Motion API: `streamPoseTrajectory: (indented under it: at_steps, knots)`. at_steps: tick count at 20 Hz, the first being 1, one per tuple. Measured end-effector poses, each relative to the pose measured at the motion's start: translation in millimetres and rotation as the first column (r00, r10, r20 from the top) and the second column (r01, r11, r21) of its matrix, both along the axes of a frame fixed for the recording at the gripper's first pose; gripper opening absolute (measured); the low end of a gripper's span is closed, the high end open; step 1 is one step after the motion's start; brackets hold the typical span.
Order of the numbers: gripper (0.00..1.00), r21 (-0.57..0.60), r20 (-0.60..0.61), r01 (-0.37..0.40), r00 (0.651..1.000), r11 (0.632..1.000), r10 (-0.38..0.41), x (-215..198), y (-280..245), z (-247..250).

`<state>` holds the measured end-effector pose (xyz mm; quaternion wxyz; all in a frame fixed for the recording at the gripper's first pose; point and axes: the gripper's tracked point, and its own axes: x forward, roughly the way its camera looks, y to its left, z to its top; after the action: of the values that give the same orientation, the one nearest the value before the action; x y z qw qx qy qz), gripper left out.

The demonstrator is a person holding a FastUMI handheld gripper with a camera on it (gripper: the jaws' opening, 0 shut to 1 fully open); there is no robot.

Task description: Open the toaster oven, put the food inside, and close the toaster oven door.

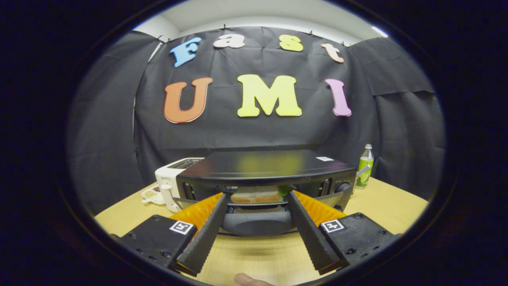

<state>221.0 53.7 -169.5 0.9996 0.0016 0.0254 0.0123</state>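
Note:
The black toaster oven (270, 165) stands on the wooden table (397, 206) just ahead of me. Its door (258, 224) hangs folded down toward me, between the fingers. Inside the opening, a sandwich (256, 196) of toasted bread with a bit of green leaf lies on the rack. My gripper (257, 195) is open; its fingertips reach the oven's mouth, one on each side of the sandwich, with a small gap to the bread on both sides.
A white toaster (171, 174) and a small white dish (152, 195) sit to the left of the oven. A green bottle (365, 167) stands to its right, near the back wall. A person's fingertip (248, 280) shows below the fingers.

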Motion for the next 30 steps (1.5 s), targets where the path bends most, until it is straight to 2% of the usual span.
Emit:
streamPoseTrajectory:
  at_steps: [2,4,9,12,20,24,30]
  knots:
    - [1.0,0.034,0.007,-0.017,1.0,0.999,0.016,6.2,2.6,5.1]
    - [1.0,0.078,-0.007,-0.068,0.998,0.995,0.069,-0.9,8.3,9.9]
    - [1.0,0.136,-0.056,-0.044,0.997,0.99,0.052,-41.5,-12.2,18.9]
    - [1.0,0.099,-0.087,-0.06,0.994,0.993,0.069,-71.7,-16.1,32.2]
    - [1.0,-0.049,0.002,-0.056,0.998,0.997,0.056,-160.1,-19.8,124.1]
    - [1.0,-0.059,0.098,-0.069,0.992,0.996,0.075,-206.3,-20.6,172.2]
    - [1.0,-0.011,0.15,-0.013,0.989,1.0,0.014,-250.9,-54.2,198.7]
